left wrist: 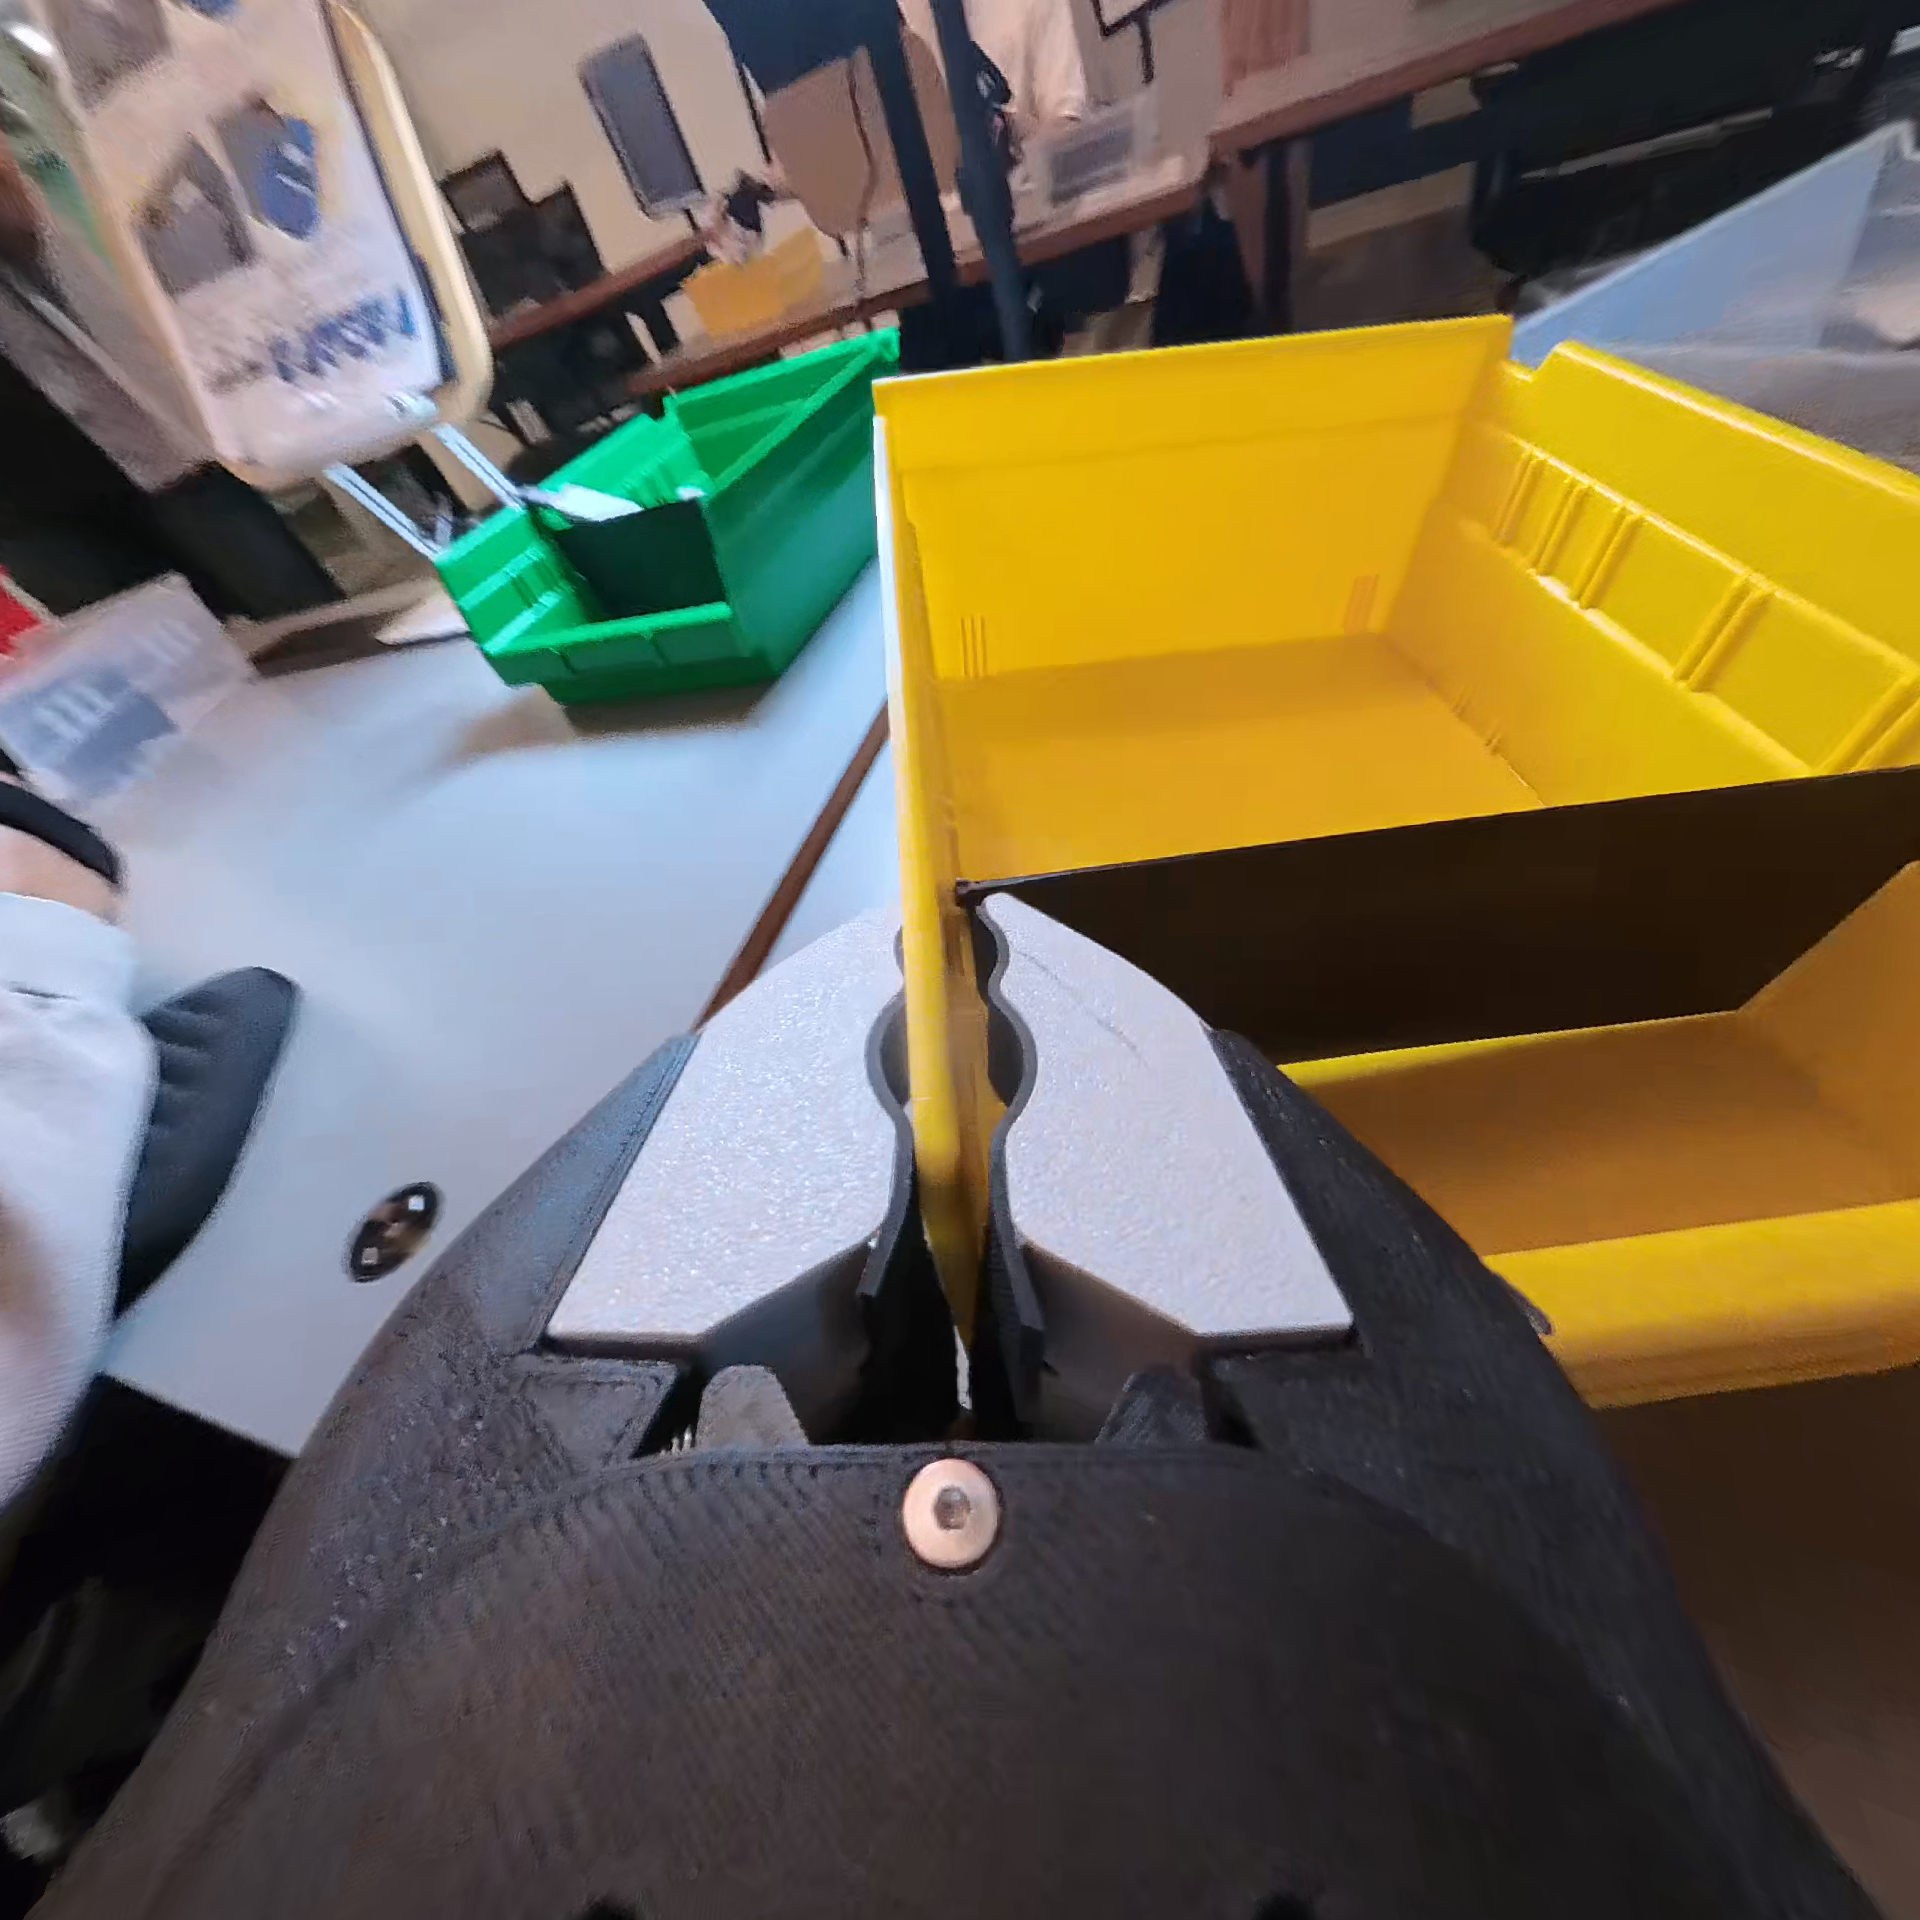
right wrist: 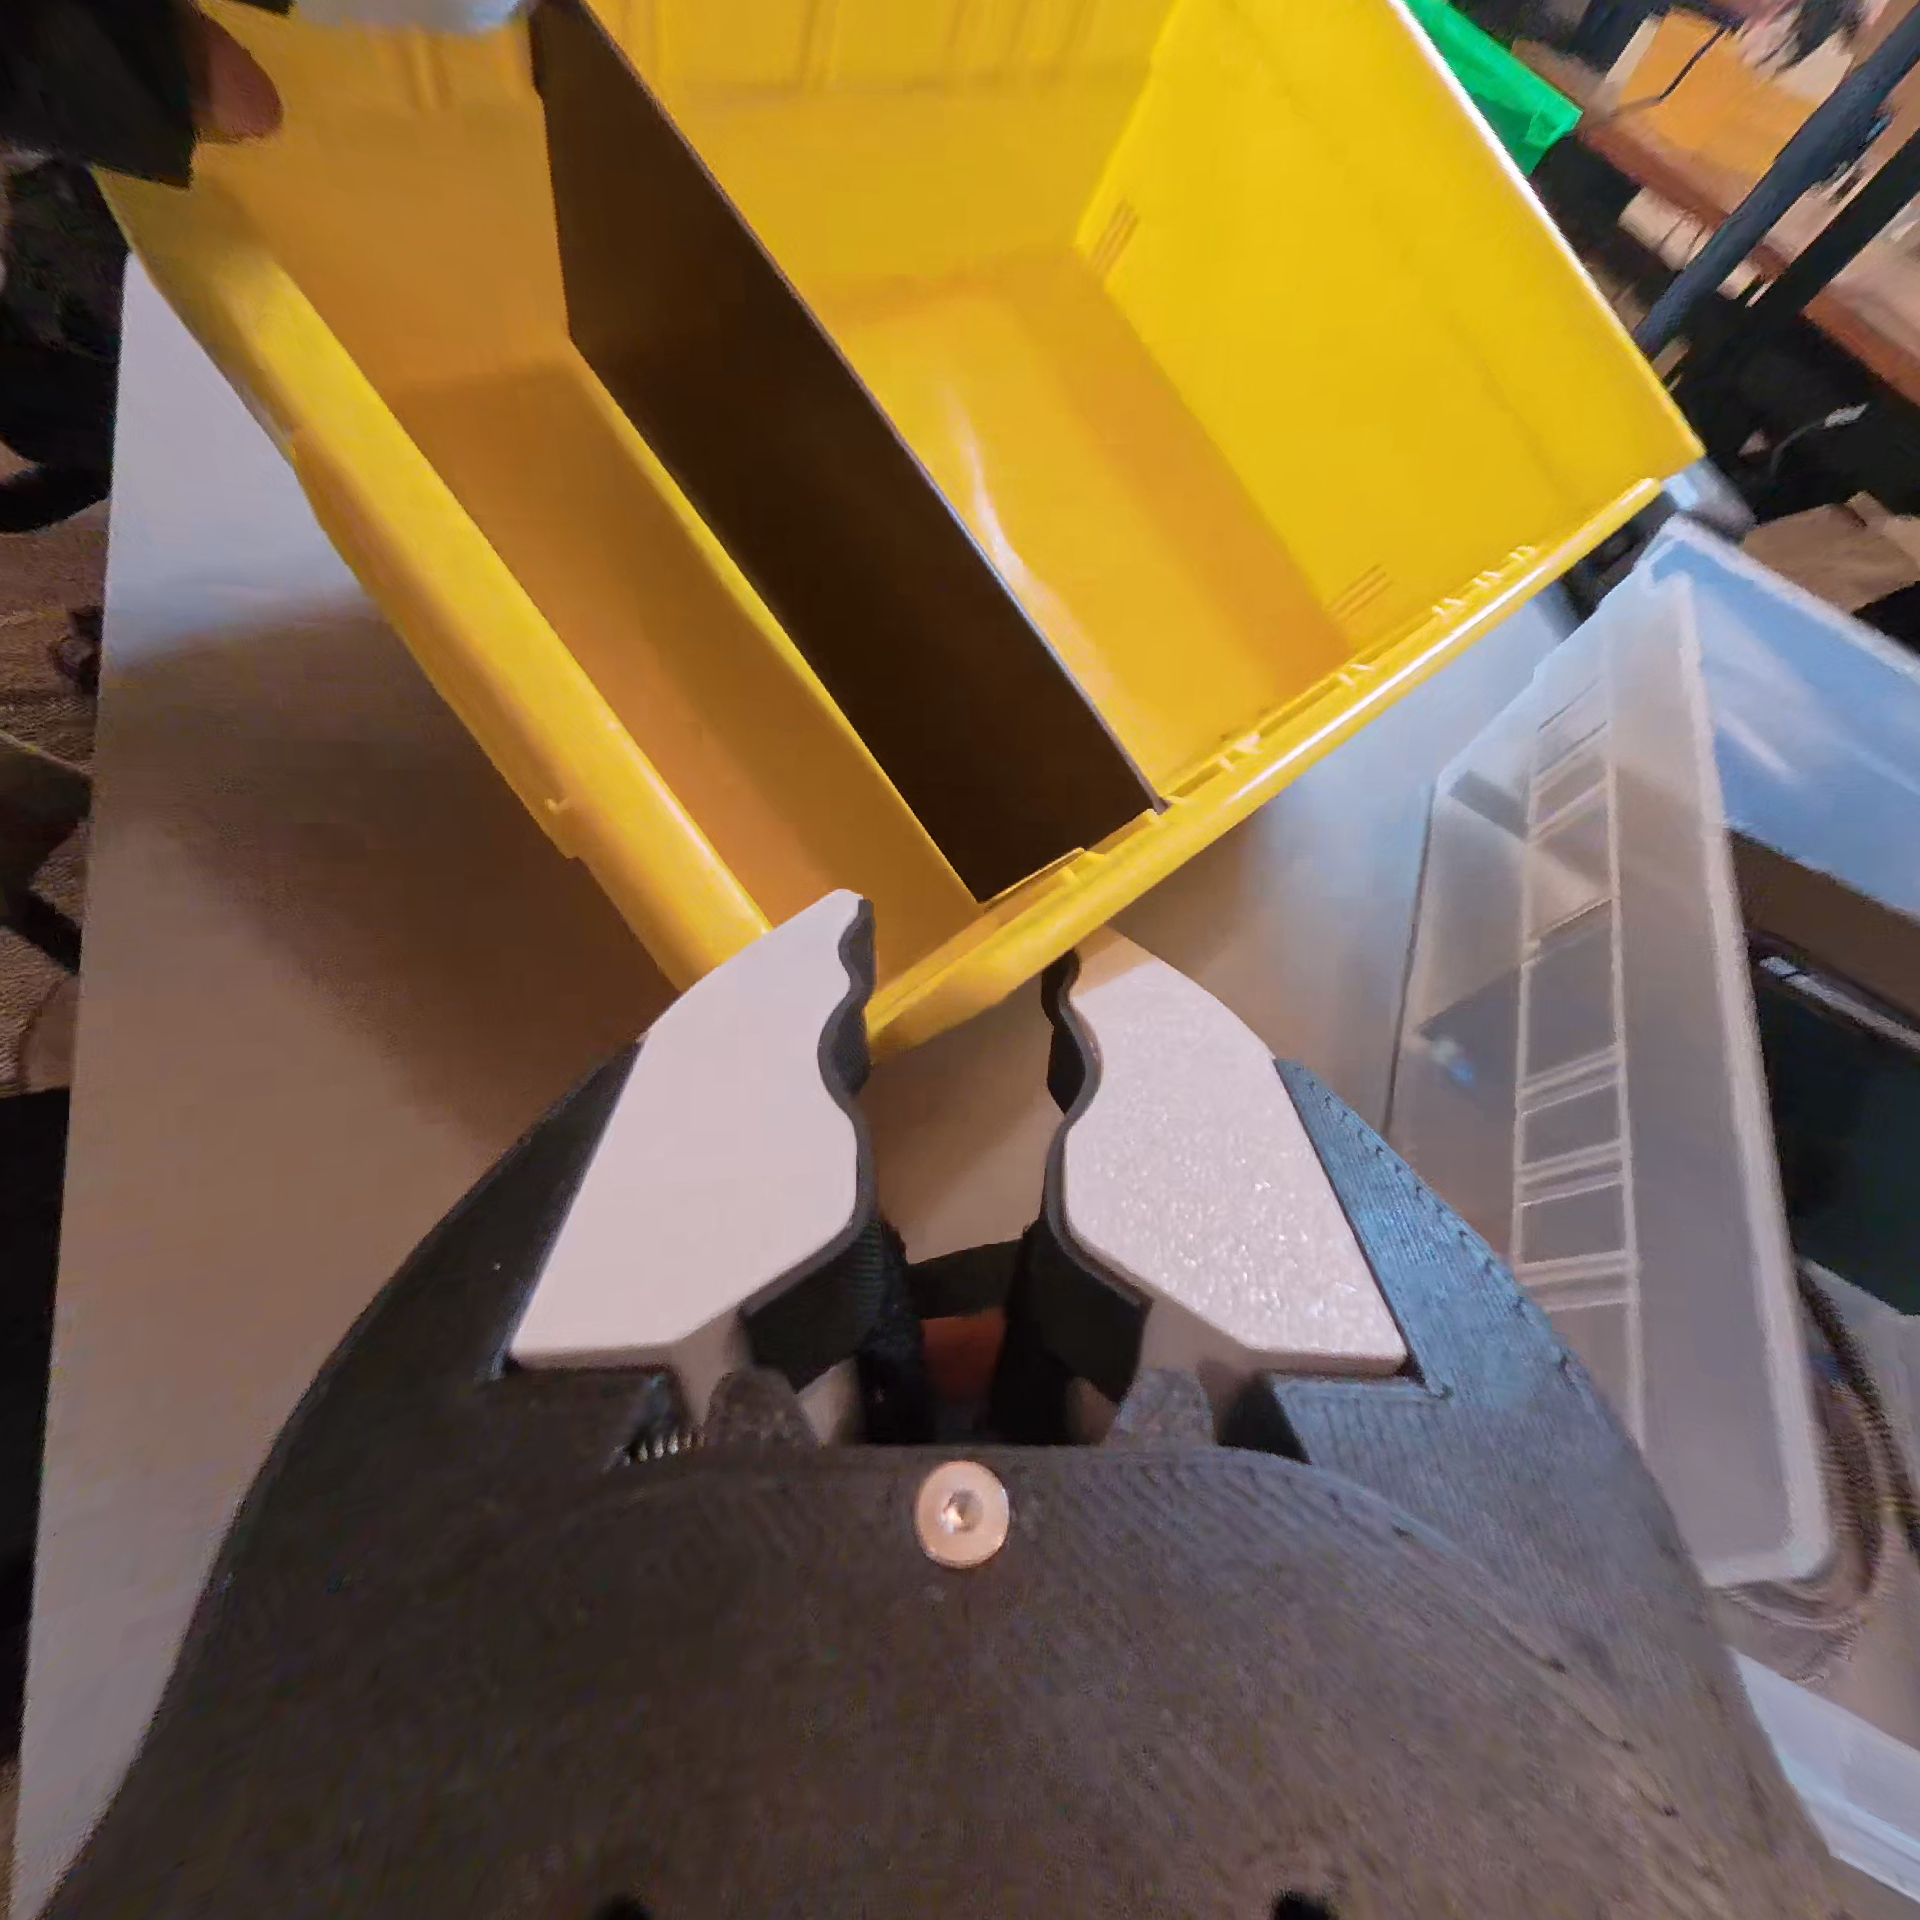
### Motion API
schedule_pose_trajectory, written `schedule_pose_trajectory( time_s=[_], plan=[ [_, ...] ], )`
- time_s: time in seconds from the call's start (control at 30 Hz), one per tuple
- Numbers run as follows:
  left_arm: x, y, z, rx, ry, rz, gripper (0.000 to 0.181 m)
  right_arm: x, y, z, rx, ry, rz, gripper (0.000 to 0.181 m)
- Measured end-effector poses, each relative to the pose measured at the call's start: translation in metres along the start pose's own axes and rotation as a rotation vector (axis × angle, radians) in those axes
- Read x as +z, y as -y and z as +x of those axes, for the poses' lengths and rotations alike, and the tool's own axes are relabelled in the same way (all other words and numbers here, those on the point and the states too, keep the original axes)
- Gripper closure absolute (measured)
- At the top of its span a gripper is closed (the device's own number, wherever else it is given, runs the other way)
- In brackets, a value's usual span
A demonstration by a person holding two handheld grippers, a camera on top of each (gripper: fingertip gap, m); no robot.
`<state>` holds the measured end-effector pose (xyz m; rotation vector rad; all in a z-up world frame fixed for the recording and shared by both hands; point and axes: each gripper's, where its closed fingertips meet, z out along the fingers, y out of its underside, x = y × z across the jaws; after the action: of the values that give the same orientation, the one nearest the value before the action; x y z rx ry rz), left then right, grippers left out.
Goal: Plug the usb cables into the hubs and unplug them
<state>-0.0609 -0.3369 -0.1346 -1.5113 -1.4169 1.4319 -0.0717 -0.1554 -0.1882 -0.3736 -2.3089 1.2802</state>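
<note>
A yellow plastic bin (left wrist: 1195,520) with a black divider (left wrist: 1455,935) stands on the white table (left wrist: 468,883). My left gripper (left wrist: 940,935) is shut on the bin's left side wall, which runs up between the two fingers. In the right wrist view the same bin (right wrist: 1299,364) and its divider (right wrist: 831,571) are seen from above. Both compartments are empty. My right gripper (right wrist: 961,956) is open, its fingertips on either side of the bin's near corner rim. No USB cable or hub shows in either view.
A green bin (left wrist: 644,613) stands farther back on the left. A clear plastic container (right wrist: 1621,1039) lies right of the yellow bin. A person's hand (right wrist: 239,104) is at the bin's far wall. A light sleeve (left wrist: 52,1091) shows at the left. Tables stand behind. Left tips to right tips: about 20 centimeters.
</note>
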Motion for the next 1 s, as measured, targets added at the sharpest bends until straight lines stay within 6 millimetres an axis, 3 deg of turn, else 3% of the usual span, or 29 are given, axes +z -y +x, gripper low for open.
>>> schedule_pose_trajectory(
  time_s=[0.1, 0.23, 0.43, 0.57, 0.73, 0.87, 1.0],
  plan=[
    [-0.018, 0.029, -0.005, 0.039, 0.071, 0.063, 0.174, -0.014, 0.021, 0.011, -0.059, -0.067, 0.098, 0.153],
    [-0.040, 0.074, 0.001, 0.029, 0.120, 0.220, 0.174, -0.047, 0.047, 0.036, -0.134, -0.191, 0.227, 0.155],
    [-0.048, 0.145, 0.052, 0.038, 0.049, 0.432, 0.172, -0.115, 0.056, 0.090, -0.173, -0.407, 0.333, 0.157],
    [-0.041, 0.193, 0.115, 0.058, -0.084, 0.530, 0.170, -0.174, 0.041, 0.136, -0.169, -0.582, 0.344, 0.158],
    [-0.036, 0.243, 0.221, 0.093, -0.310, 0.619, 0.165, -0.257, -0.002, 0.190, -0.140, -0.806, 0.295, 0.159],
    [-0.035, 0.266, 0.313, 0.088, -0.506, 0.640, 0.162, -0.323, -0.043, 0.221, -0.112, -0.967, 0.217, 0.161],
    [-0.038, 0.273, 0.394, 0.058, -0.643, 0.636, 0.163, -0.374, -0.089, 0.238, -0.075, -1.079, 0.116, 0.161]
  ],
)
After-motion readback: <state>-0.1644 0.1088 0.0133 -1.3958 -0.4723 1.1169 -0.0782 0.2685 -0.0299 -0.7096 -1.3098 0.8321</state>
